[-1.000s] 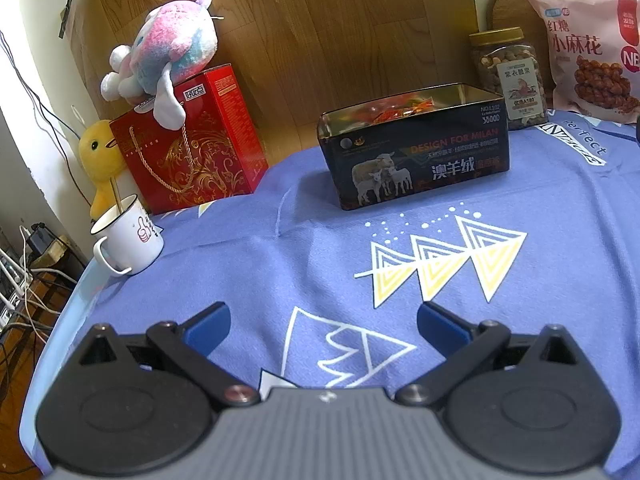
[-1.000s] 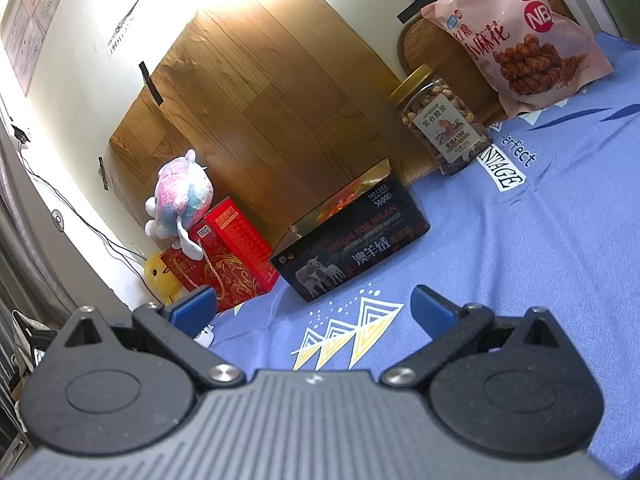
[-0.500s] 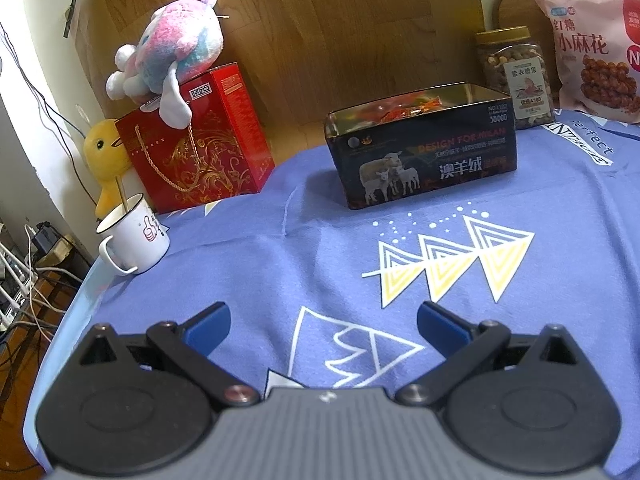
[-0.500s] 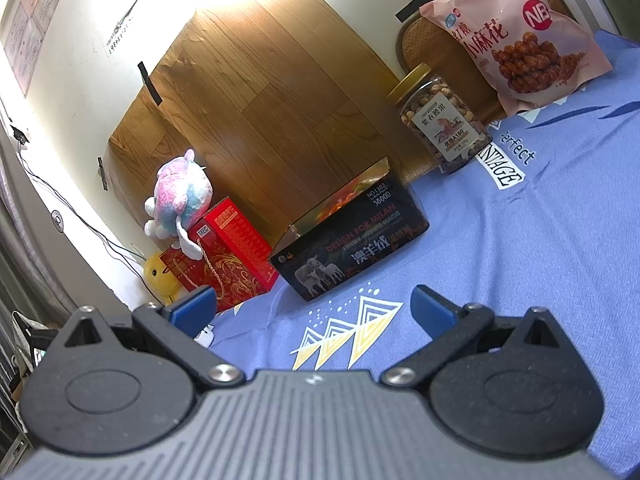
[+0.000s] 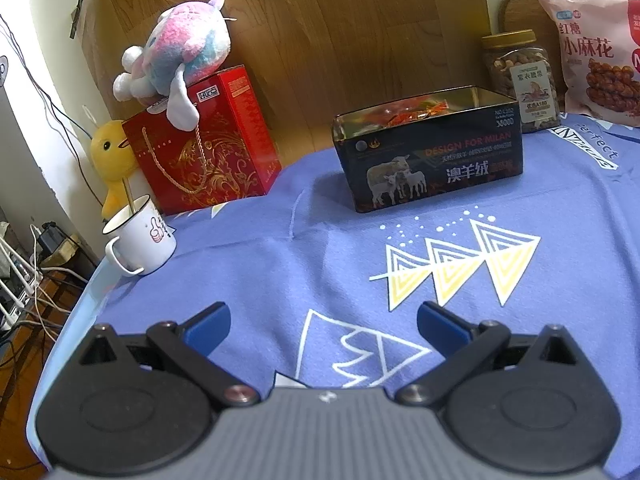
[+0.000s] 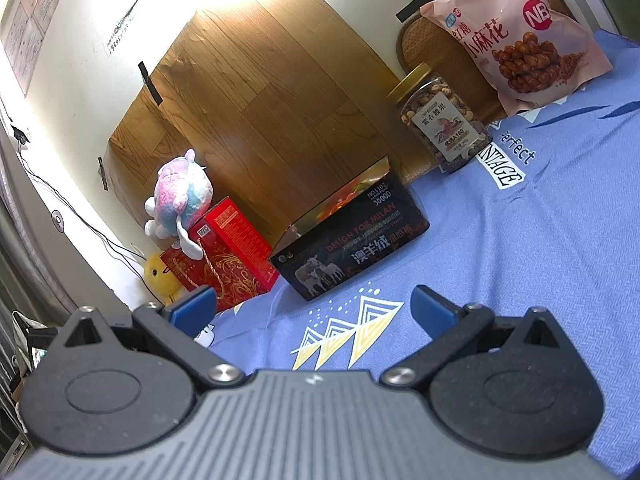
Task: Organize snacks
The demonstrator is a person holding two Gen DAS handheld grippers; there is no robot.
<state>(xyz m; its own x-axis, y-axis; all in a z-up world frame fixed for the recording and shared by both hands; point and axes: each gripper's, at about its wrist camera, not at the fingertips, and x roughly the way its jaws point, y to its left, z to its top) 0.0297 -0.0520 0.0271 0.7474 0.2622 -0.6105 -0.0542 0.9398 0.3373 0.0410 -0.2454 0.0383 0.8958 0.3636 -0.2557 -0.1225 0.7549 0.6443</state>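
While both grippers hang over the blue cloth [image 5: 280, 264] with nothing in them, I'm taking stock. My left gripper [image 5: 323, 322] has its jaws spread wide, only cloth between the blue pads. Same story on the right gripper [image 6: 313, 307]: jaws apart, empty, tilted view.

Straight ahead of the left jaws, well beyond the tips, sits the tin [image 5: 430, 156], lid off, orange wrappers showing inside. From the right it lies ahead and a touch left of centre [image 6: 352, 240]. So some snacks look to be in the tin already; how full it is I can't tell from here.

Past the tin, off toward the right finger, stands the nut jar [image 5: 520, 80], lid on, upright, just behind the tin's far corner. Further right again leans the pink bag [image 5: 596, 52] against the wall. Both are outside the tin, and I'd judge those are what's left, if they belong in it at all; the bag looks too big.

Beyond the left finger: a red box [image 5: 204, 148] with a plush [image 5: 180, 56] on top and a mug [image 5: 140, 236] near the cloth's edge, not my business, I think.

No loose snacks on the cloth near either set of jaws. My call: mostly done, or between picks.
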